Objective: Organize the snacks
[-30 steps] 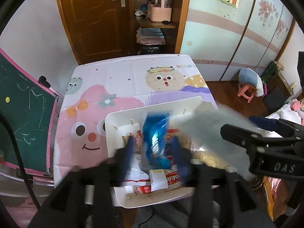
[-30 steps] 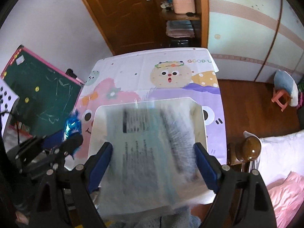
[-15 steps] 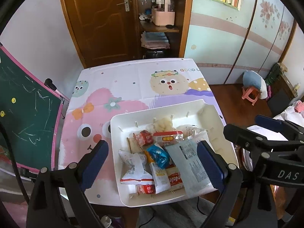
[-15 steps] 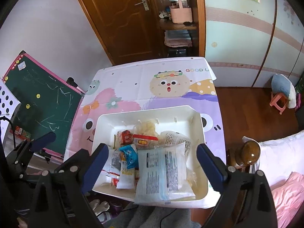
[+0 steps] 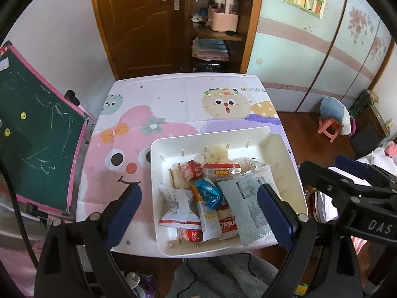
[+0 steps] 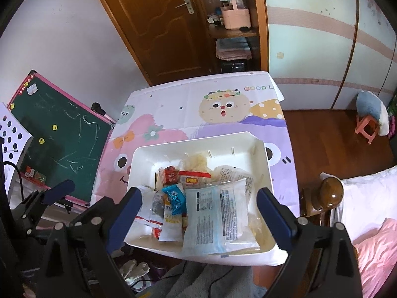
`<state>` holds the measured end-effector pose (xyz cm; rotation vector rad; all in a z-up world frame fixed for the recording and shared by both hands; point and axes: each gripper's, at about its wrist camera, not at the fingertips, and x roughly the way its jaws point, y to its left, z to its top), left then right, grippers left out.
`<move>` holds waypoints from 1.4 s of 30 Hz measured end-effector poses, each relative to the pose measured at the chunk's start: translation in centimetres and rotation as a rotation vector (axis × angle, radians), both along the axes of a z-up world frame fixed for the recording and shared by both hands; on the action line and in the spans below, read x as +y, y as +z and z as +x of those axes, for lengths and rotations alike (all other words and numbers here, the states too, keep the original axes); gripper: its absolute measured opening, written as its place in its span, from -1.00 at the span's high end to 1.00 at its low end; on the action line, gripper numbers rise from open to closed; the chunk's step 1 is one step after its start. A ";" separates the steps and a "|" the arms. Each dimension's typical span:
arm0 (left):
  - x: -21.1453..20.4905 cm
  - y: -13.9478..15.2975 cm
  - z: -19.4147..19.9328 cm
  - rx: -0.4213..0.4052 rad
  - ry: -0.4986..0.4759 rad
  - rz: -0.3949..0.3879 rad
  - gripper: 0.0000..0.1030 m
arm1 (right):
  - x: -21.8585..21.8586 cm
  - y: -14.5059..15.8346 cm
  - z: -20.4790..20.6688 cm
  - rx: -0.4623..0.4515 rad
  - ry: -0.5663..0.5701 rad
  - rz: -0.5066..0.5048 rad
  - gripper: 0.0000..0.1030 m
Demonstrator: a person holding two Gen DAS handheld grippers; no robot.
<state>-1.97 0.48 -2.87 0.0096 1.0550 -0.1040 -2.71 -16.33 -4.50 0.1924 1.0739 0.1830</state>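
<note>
A white bin (image 5: 285,173) (image 6: 139,159) sits at the near right of the cartoon tablecloth. It holds several snack packets: a blue packet (image 5: 208,193) (image 6: 175,195), a large pale blue packet (image 5: 250,206) (image 6: 215,218), red ones (image 5: 192,170) and white ones (image 5: 178,206). My left gripper (image 5: 198,213) is open and empty, high above the bin's near edge. My right gripper (image 6: 198,213) is open and empty above the bin too. The right gripper also shows in the left wrist view (image 5: 352,173).
A green chalkboard (image 5: 32,129) leans at the table's left. A wooden door and a shelf with a pink basket (image 5: 222,17) stand behind the table. A bed post (image 6: 331,193) and bedding are at the right. A pink stool (image 5: 330,128) stands on the floor.
A second ago the left gripper held the blue packet and the right held the large pale packet. Both packets now lie in the bin, and both grippers are open and raised.
</note>
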 end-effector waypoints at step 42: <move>2.0 5.0 0.3 -0.101 -0.004 0.042 -0.87 | 1.4 5.7 -1.1 -0.092 -0.101 -0.028 -0.84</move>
